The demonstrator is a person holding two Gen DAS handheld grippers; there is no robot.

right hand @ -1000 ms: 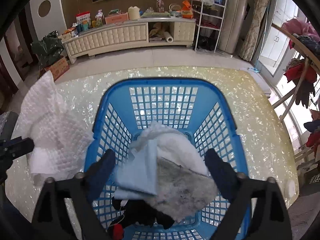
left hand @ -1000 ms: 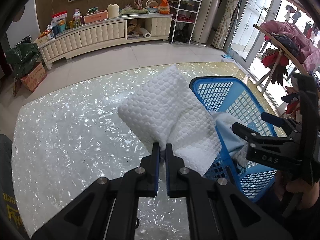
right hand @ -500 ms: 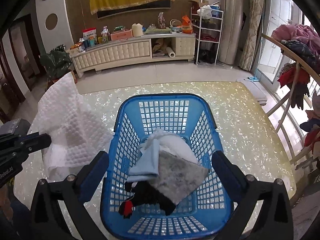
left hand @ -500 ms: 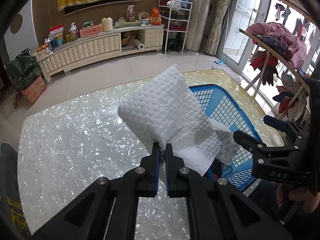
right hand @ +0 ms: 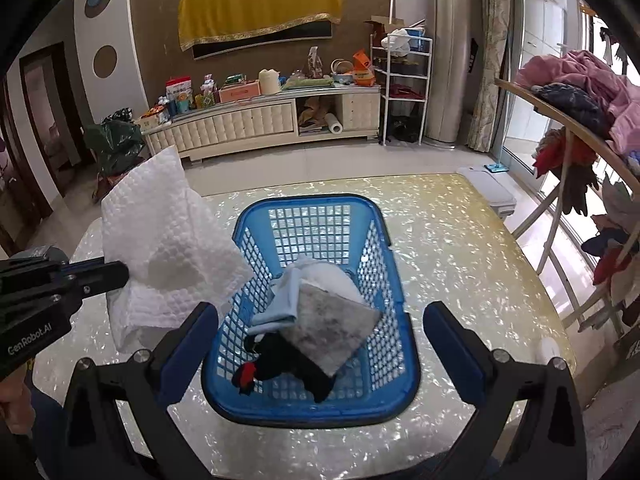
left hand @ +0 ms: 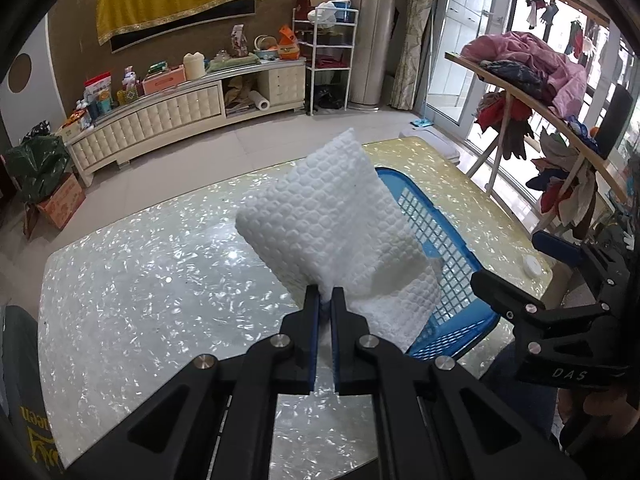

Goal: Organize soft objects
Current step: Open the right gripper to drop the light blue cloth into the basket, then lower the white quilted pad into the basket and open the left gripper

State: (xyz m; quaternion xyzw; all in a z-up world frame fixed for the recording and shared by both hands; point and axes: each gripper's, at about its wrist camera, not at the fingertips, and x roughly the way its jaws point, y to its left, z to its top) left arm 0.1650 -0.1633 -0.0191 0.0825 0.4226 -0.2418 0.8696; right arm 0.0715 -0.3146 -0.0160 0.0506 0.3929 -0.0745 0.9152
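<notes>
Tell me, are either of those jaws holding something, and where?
The left gripper pinches the white quilted cloth at its lower edge; the right gripper holds nothing.

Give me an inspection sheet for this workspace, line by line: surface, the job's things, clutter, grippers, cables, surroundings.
Surface: glossy pearl-patterned table, mostly bare.
Job's things: blue basket on the table holds a grey cloth, a light blue cloth, a white cloth and a black item with a red tip. A white quilted cloth hangs in the air, left of the basket.
Clutter: small white round object near the table edge.
Grippers: left gripper shut on the white quilted cloth; right gripper wide open over the basket, holding nothing.
Cables: nothing seen.
Surroundings: cream sideboard loaded with packages, white wire shelf, clothes rack to the right.
</notes>
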